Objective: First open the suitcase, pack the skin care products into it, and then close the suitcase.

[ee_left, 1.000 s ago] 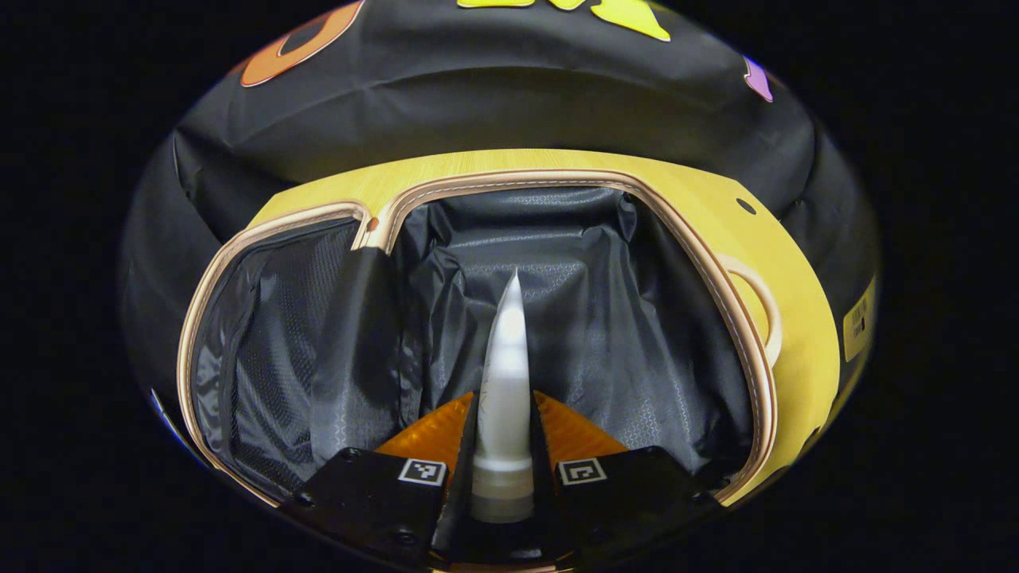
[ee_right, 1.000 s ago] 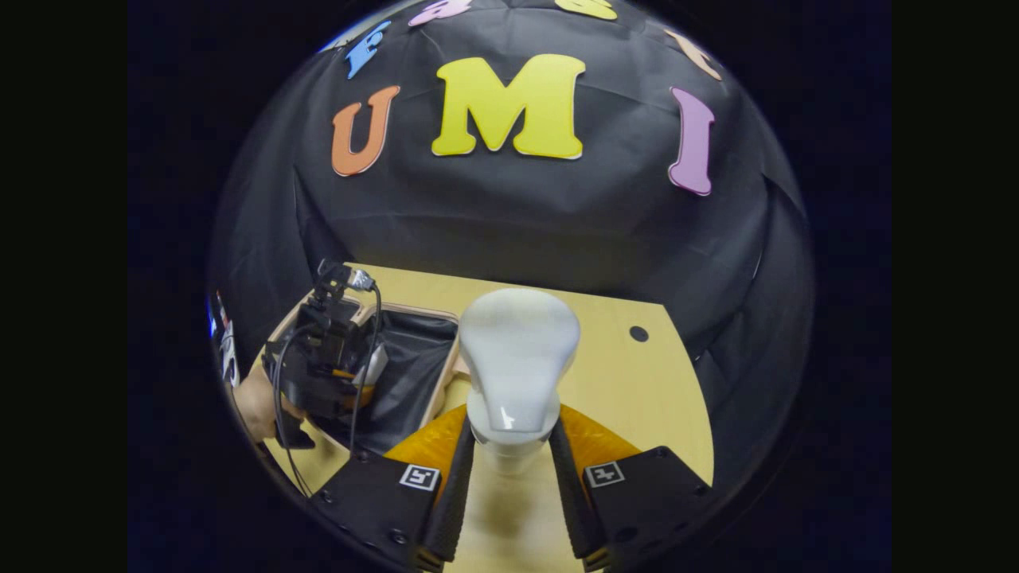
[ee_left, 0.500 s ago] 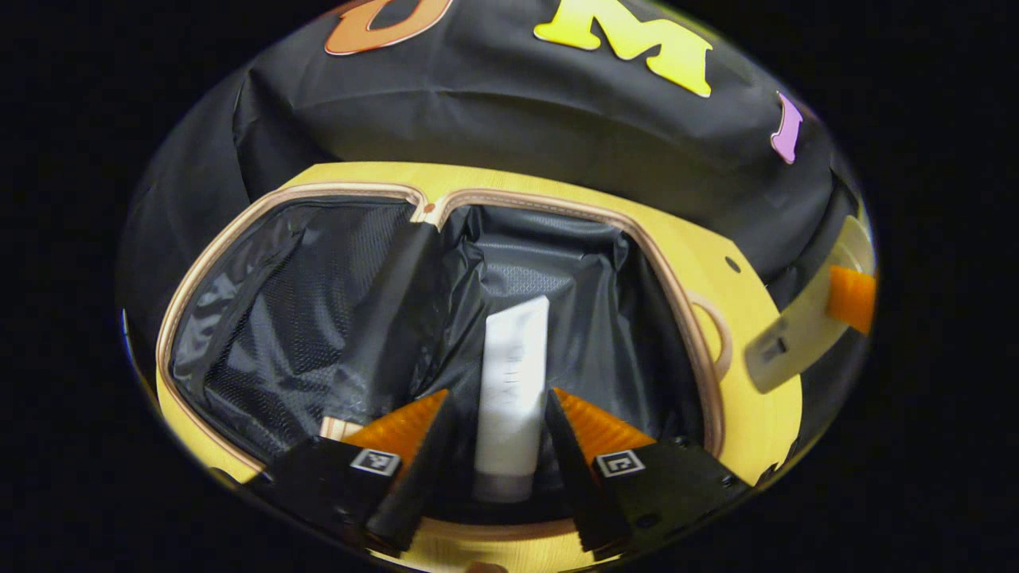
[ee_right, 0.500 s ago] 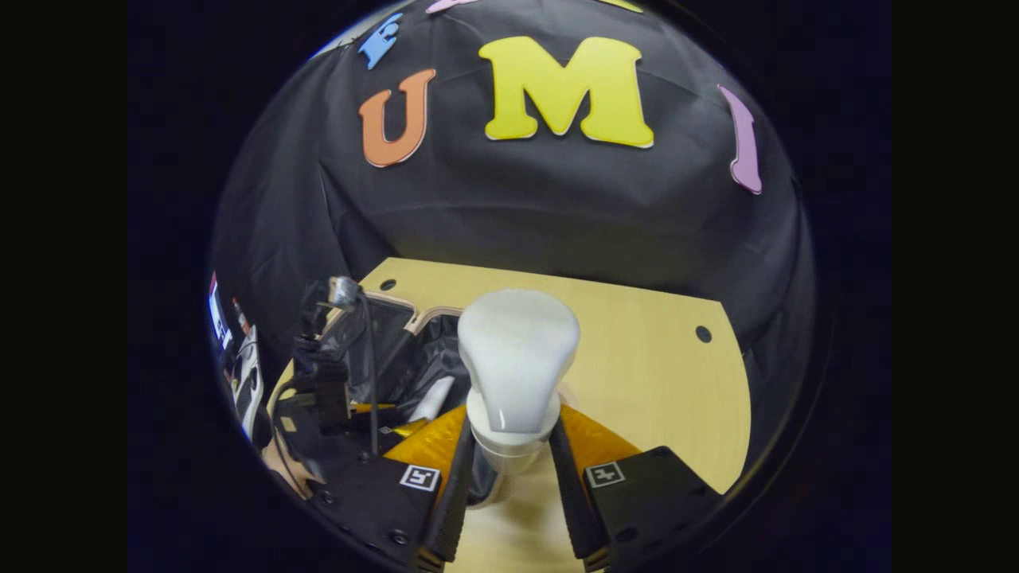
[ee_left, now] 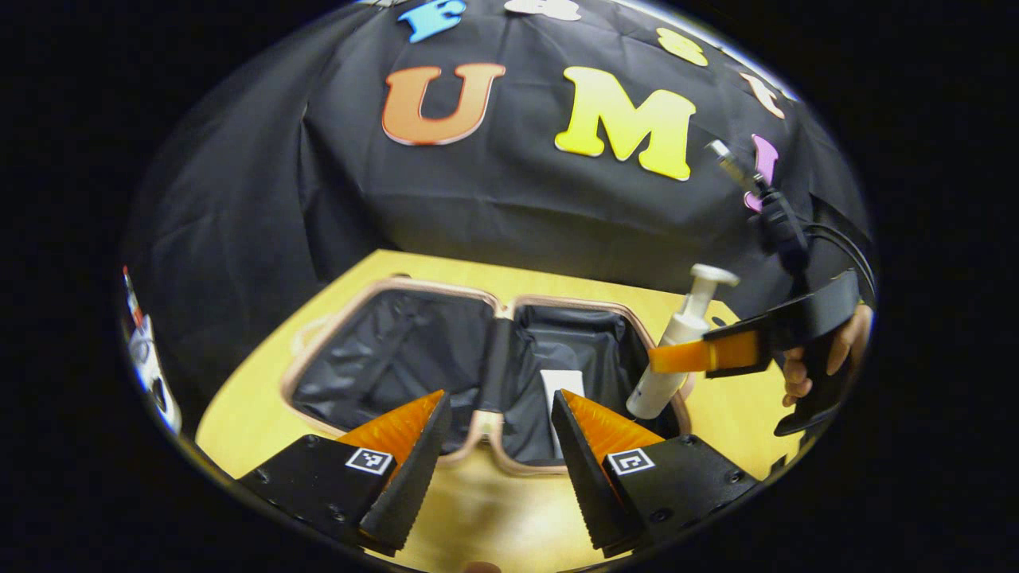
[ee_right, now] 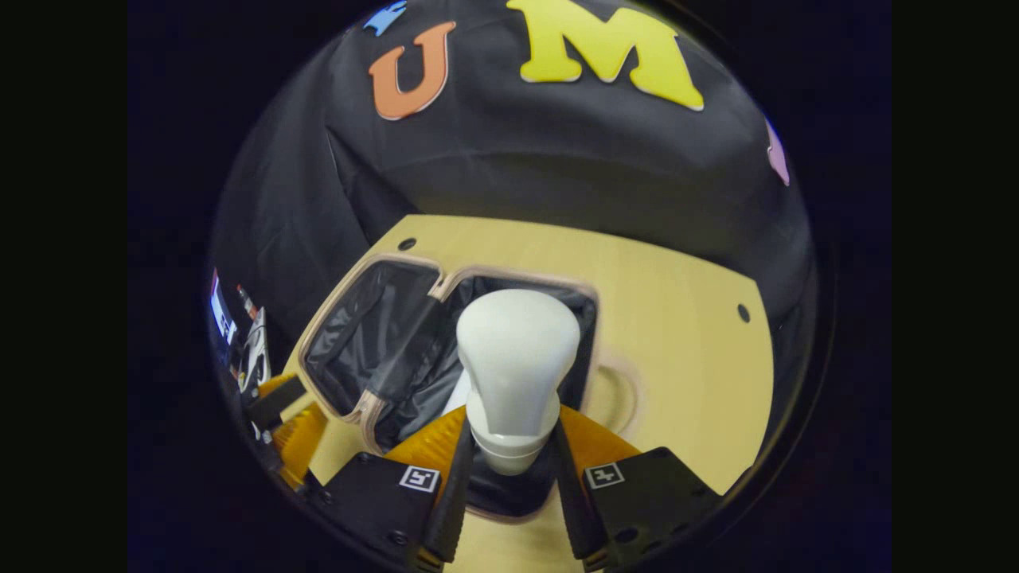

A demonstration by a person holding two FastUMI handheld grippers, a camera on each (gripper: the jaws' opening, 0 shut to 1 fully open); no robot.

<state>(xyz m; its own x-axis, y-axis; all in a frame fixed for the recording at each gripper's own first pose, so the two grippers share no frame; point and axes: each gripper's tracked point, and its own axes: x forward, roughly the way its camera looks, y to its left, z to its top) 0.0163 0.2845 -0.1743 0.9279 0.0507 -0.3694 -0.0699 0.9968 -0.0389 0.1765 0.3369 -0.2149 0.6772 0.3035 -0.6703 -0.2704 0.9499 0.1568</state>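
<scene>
Pulled back, spread and empty: left gripper [ee_left: 497, 446]; white tube [ee_left: 562, 387] left inside open black-lined suitcase [ee_left: 398, 358]. Clamped on white pump bottle [ee_right: 513, 374]: right gripper [ee_right: 509, 477].

Suitcase [ee_left: 414, 350] lies open on table [ee_left: 740, 422]; left half bare, tube [ee_left: 561, 390] in right half, pump bottle [ee_left: 677, 350] above right rim.

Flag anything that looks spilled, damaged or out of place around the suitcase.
Nothing stands out. The suitcase lies open on the table, a white tube inside. The right gripper holds a pump bottle over it; the left gripper is open.
</scene>
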